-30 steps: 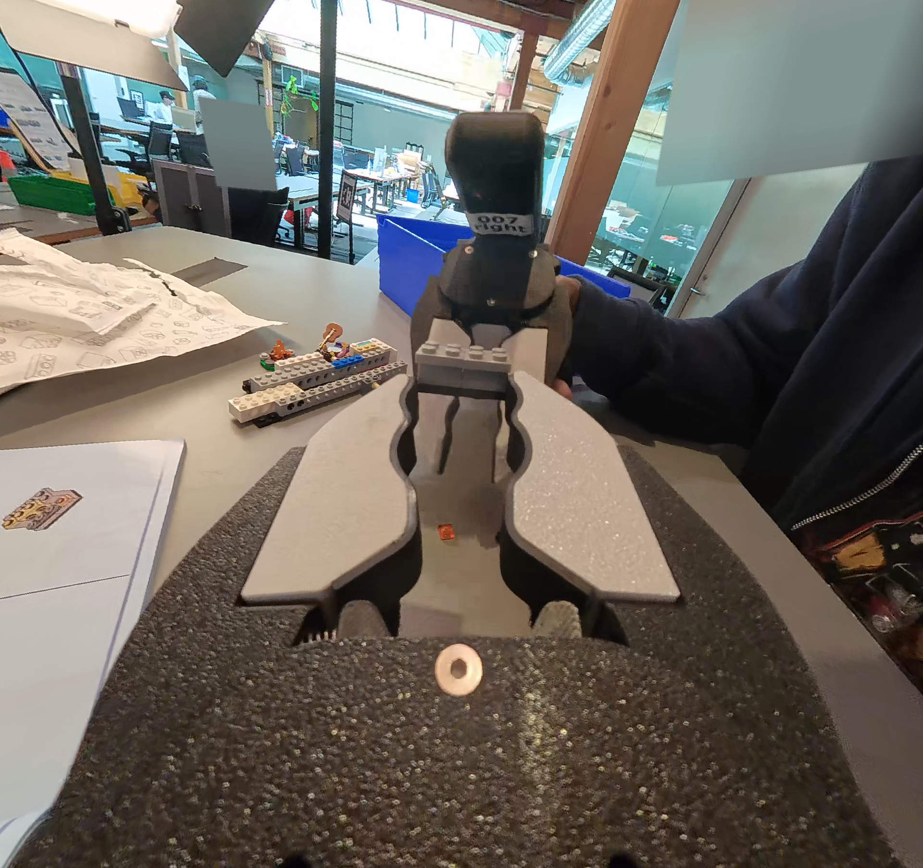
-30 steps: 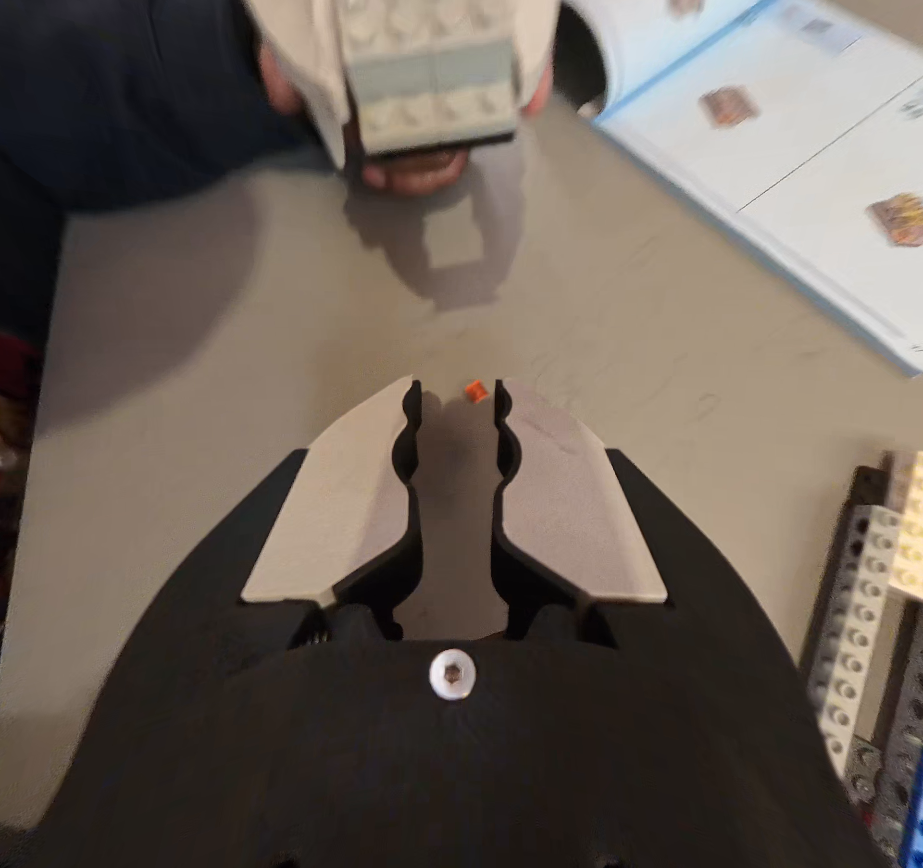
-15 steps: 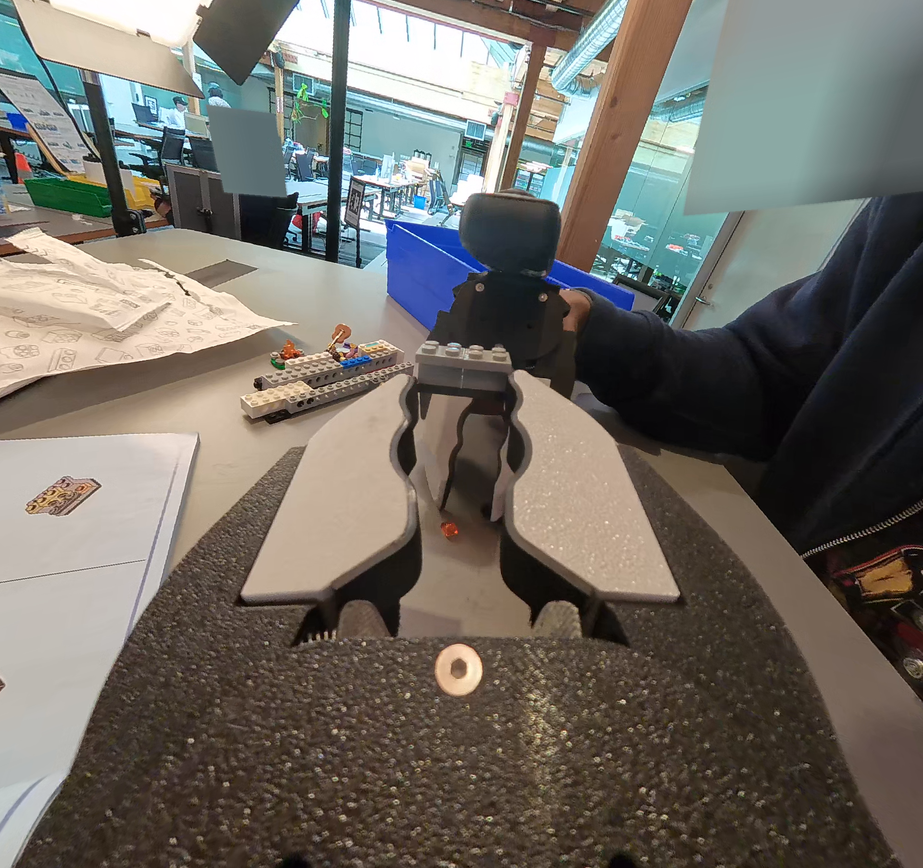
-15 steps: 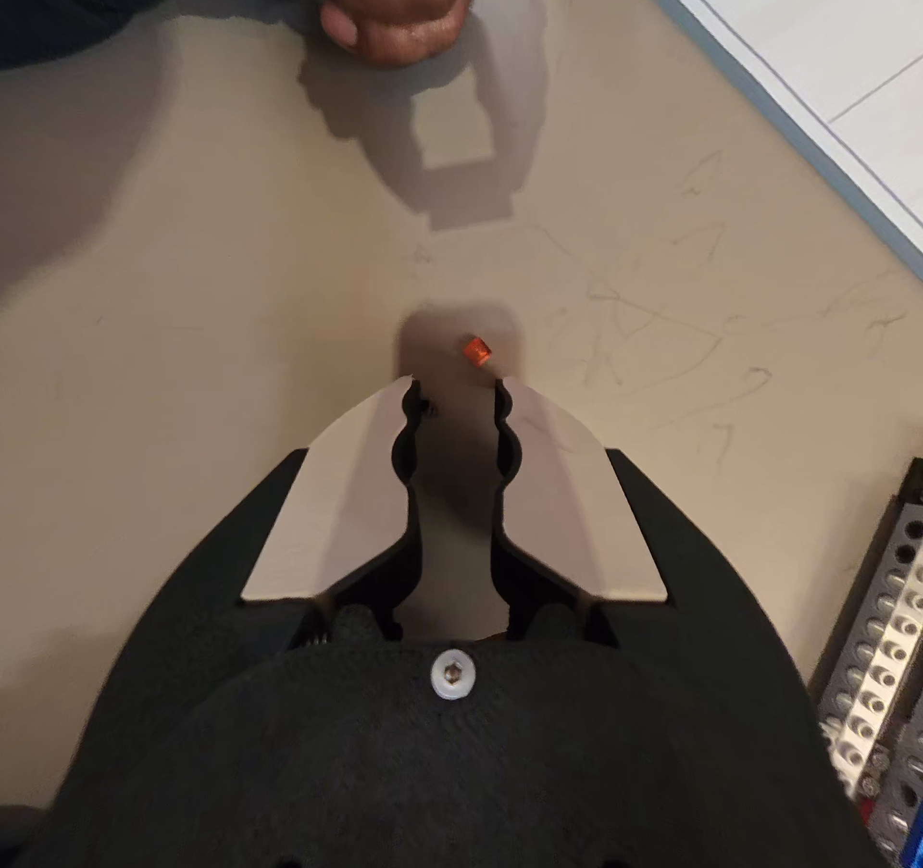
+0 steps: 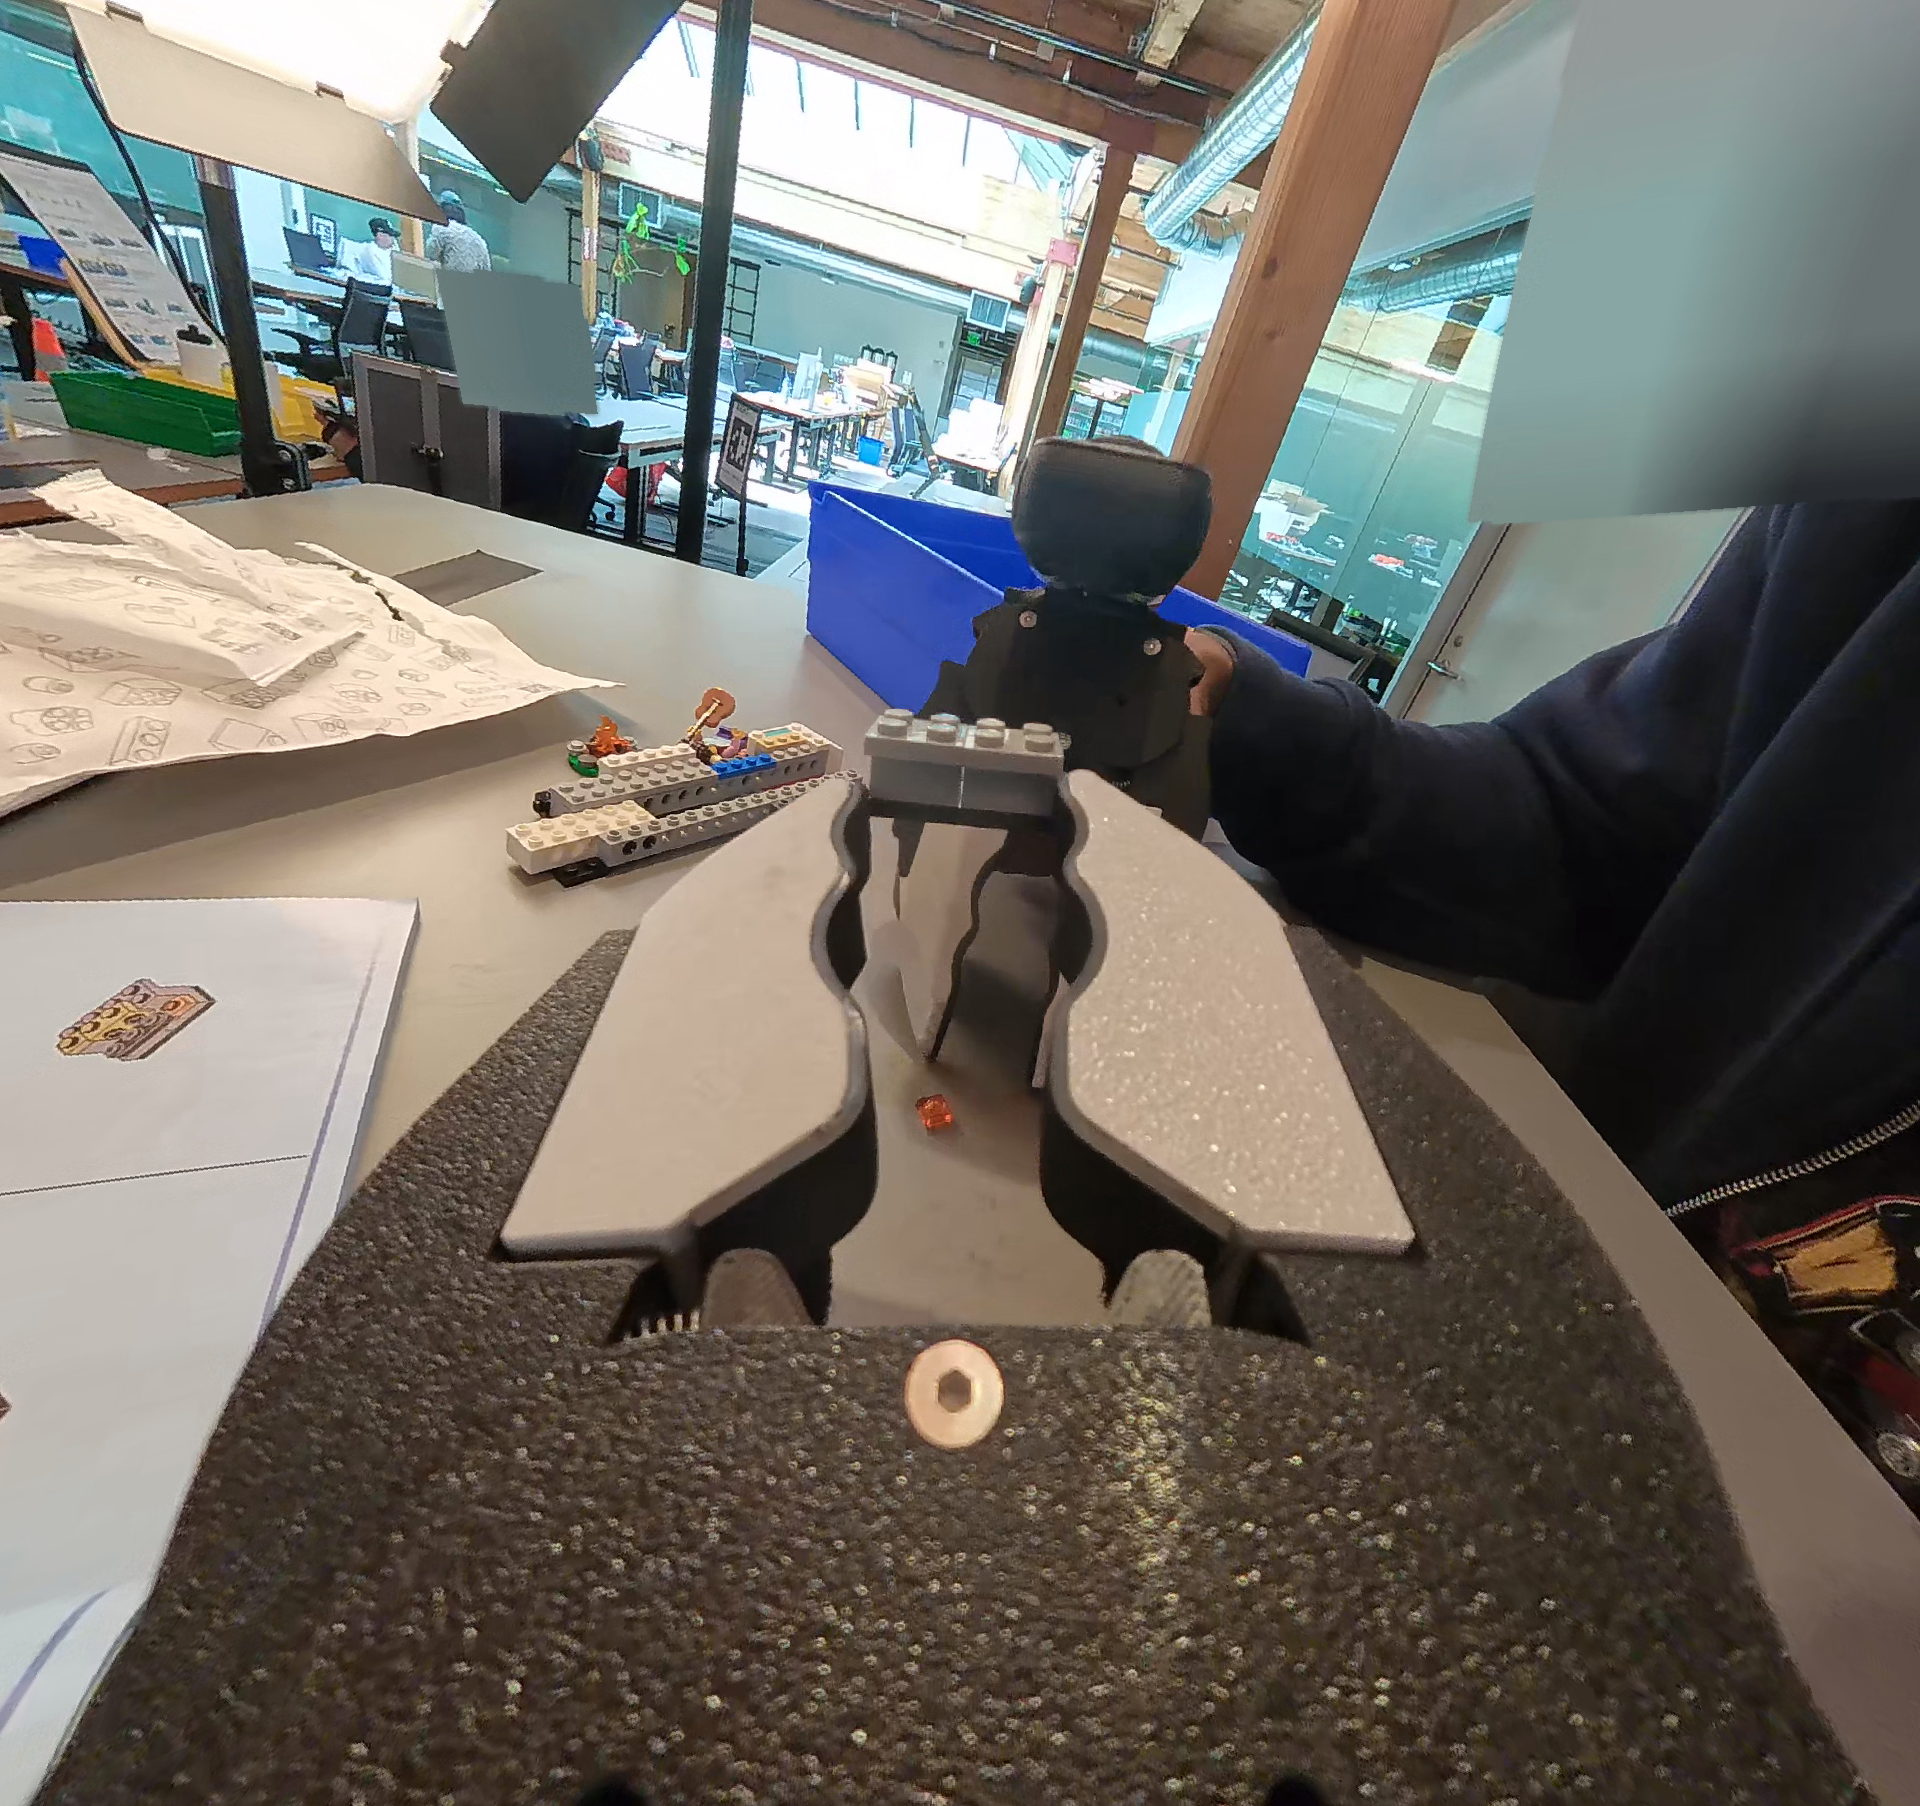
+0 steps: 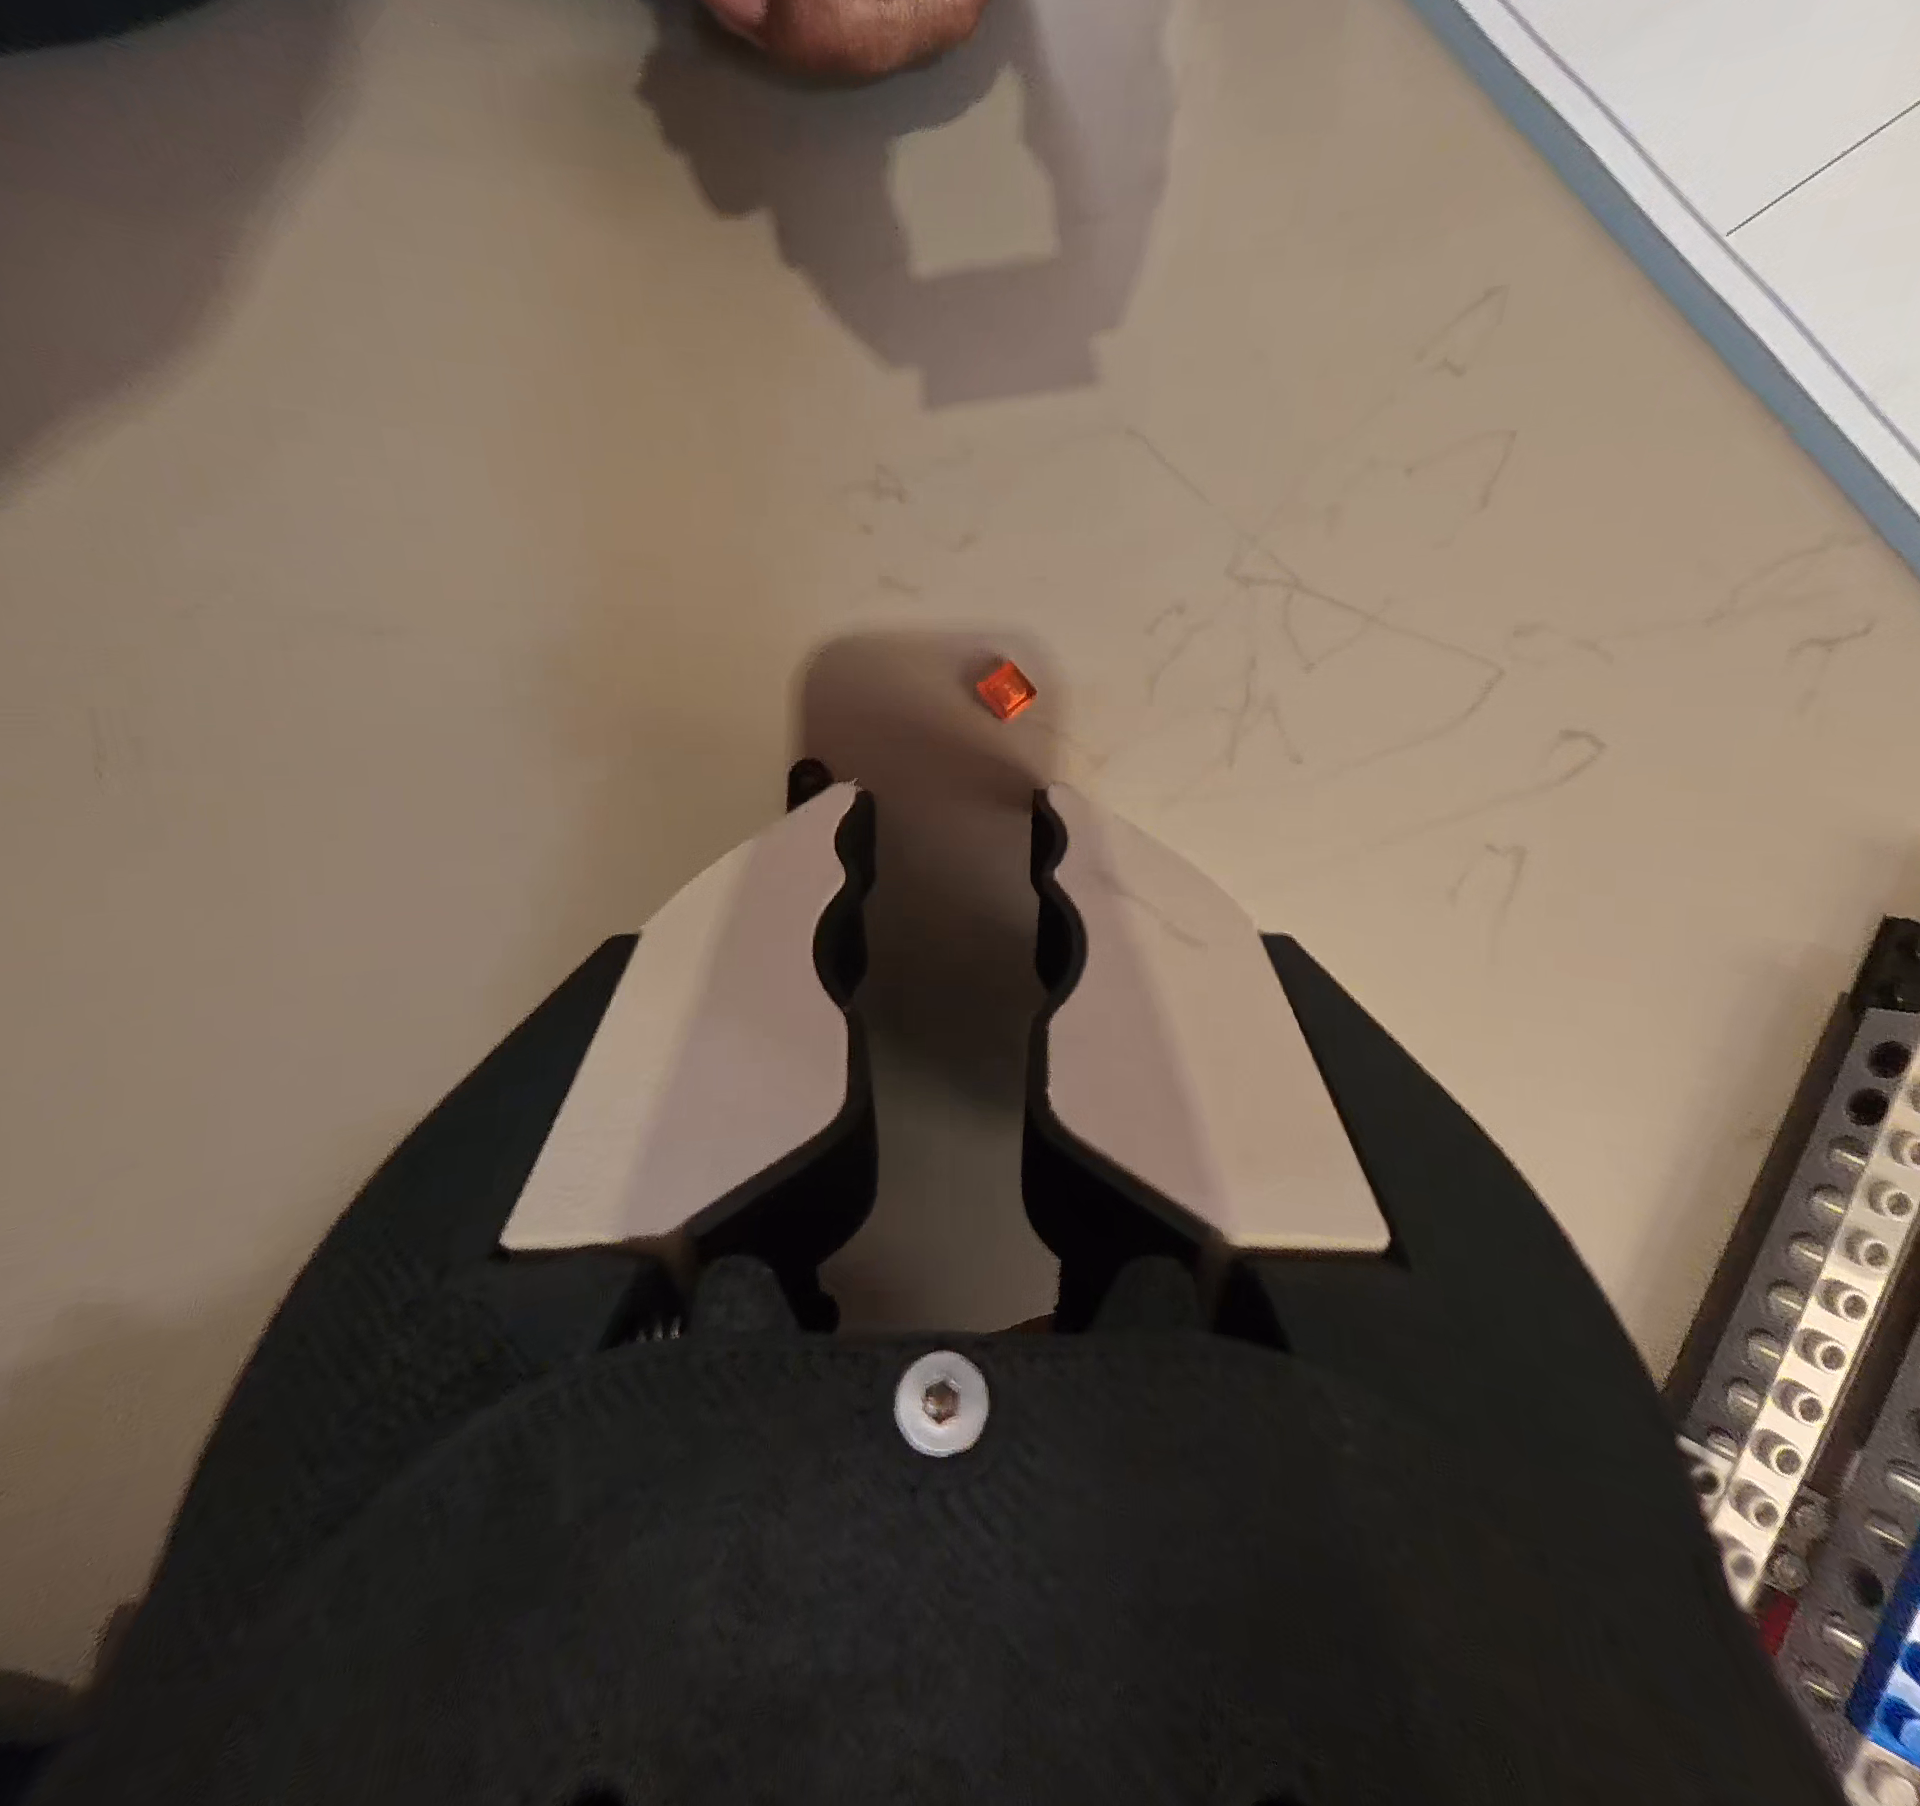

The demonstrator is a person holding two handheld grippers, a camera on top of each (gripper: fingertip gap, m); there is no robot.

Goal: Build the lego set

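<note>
Left wrist view showed the grey table [image 5: 623, 603] under the left gripper [image 5: 961, 800], whose fingers clamped a small grey brick block [image 5: 964, 769] at their tips; a shallow hold there could have let it twist loose. The right gripper [image 6: 945, 795], fingers apart and bare, hovered just short of a tiny translucent orange tile [image 6: 1006, 689], square, flat and easily flicked away.

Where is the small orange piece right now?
The small orange piece lies flat on the table, just ahead of the open right tongs, nearer their right fingertip. In the left wrist view it shows below the grey brick stack.
</note>
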